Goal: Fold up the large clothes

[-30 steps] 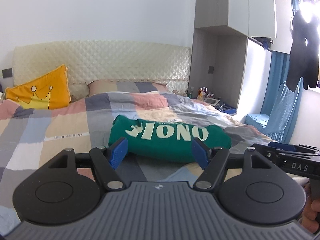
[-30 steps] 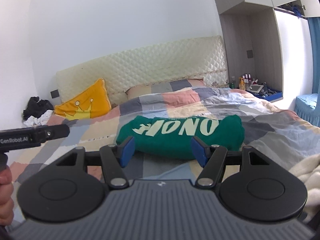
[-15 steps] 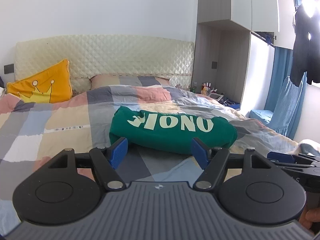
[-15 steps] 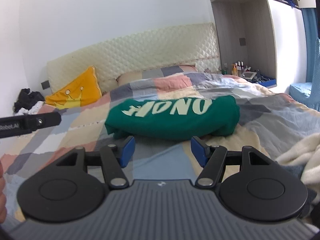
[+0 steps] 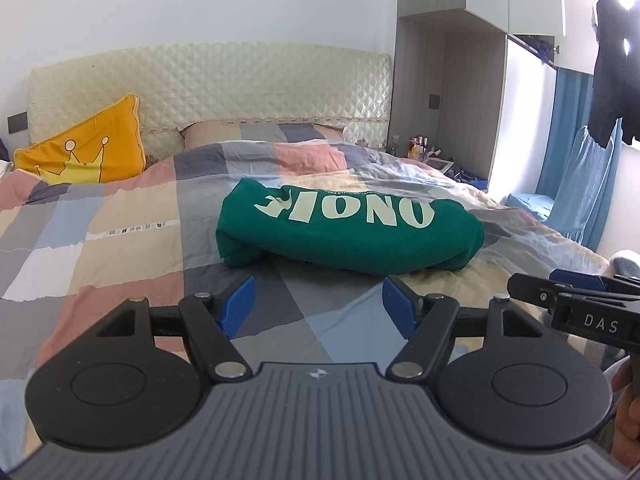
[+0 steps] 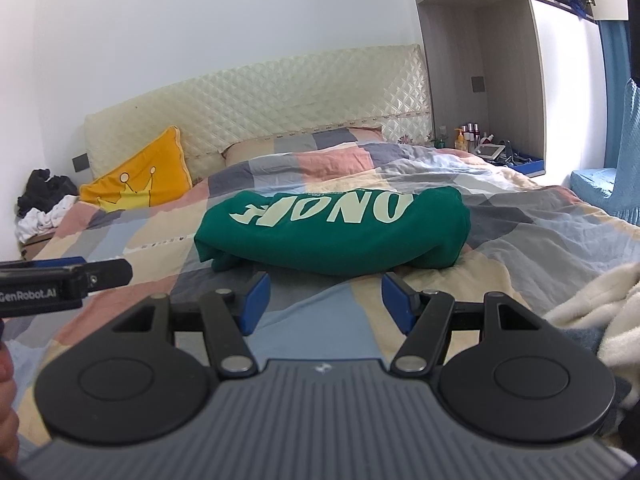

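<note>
Both grippers are held apart from the garment, nothing gripped. Left gripper (image 5: 316,303): jaws spread fairly wide, only bedding seen between the blue pads. Right gripper (image 6: 325,299): same, jaws parted and empty.

Green sweatshirt (image 5: 348,232) is laid mid-bed on the patchwork duvet (image 5: 120,248), already compacted into a thick bundle, with pale lettering on top reading upside down from here. Near edge is just beyond both sets of fingertips, not touched.

Judged: fold looks essentially done. The parted jaws and stand-off are read as release posture, or as staging for one last tidy-up. Left end of the bundle looks lumpy with a loose flap, so a final tuck may be warranted there.

Yellow crown cushion (image 5: 86,152) sits by the headboard, well apart. White fleece (image 6: 596,300) lies at the right edge, clear of the work.
</note>
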Demonstrator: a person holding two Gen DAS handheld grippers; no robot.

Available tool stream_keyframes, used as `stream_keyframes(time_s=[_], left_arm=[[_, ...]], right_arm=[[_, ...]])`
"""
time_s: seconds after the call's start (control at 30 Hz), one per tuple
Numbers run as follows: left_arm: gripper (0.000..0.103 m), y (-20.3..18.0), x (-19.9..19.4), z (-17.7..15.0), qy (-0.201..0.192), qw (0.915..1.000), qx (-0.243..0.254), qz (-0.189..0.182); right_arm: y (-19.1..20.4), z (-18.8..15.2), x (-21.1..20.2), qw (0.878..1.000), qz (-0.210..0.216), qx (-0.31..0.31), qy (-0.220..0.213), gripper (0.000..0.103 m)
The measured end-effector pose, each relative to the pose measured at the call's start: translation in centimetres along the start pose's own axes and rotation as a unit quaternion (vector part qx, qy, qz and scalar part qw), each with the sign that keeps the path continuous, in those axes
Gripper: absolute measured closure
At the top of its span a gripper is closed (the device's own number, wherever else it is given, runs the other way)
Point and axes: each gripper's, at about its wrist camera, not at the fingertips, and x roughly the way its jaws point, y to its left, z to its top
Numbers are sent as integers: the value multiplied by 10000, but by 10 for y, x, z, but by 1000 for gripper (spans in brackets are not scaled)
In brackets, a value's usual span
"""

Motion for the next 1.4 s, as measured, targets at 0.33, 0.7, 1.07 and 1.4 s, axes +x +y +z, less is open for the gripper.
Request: stream_keyframes(time_s=[0.33,0.7,1.07,1.4], left_arm=[[19,0,9,-1,108,9999,-82,-2],[2,3,9,-1,131,9999,-92,31],[2,5,4,-1,152,9996,-166,143],[2,5,1,-1,155,9995,-181,189]], right_arm=[[-1,2,5,10000,-59,-15,50,38],[-1,2,8,9999,-99,20,45,10],[4,-2,5,9998,-174,-83,20,0],[6,-3,5,9997,-212,-92,4,0]])
